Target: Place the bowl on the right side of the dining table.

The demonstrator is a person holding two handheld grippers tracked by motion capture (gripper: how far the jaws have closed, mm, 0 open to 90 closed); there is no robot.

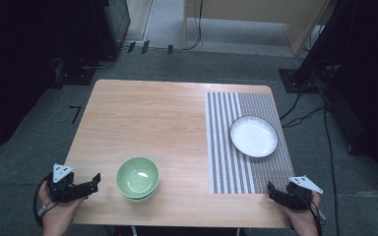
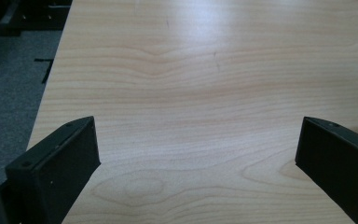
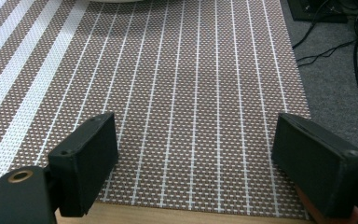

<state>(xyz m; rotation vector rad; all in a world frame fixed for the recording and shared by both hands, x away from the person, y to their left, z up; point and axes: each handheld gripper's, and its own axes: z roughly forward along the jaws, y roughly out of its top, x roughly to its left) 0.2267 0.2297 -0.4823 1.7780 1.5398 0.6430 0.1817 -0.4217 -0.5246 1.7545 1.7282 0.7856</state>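
A green bowl [image 1: 137, 178] sits near the front of the wooden table [image 1: 152, 118], seemingly stacked on another. A white plate [image 1: 253, 136] with a dark rim rests on the striped placemat [image 1: 236, 162] at the right. My left gripper [image 1: 97, 181] is held at the table's front left corner, left of the bowl, jaws wide apart over bare wood [image 2: 196, 116] with nothing between them. My right gripper [image 1: 270, 189] hovers at the front right, over the placemat's near edge [image 3: 191, 140], open and empty. The plate's rim [image 3: 116, 1] peeks in at the top of the right gripper view.
Grey carpet surrounds the table. Black stands and cables [image 1: 305, 113] lie on the floor to the right and behind. A dark cabinet [image 1: 113, 24] stands at the back left. Bare wood spans the table's middle and far left.
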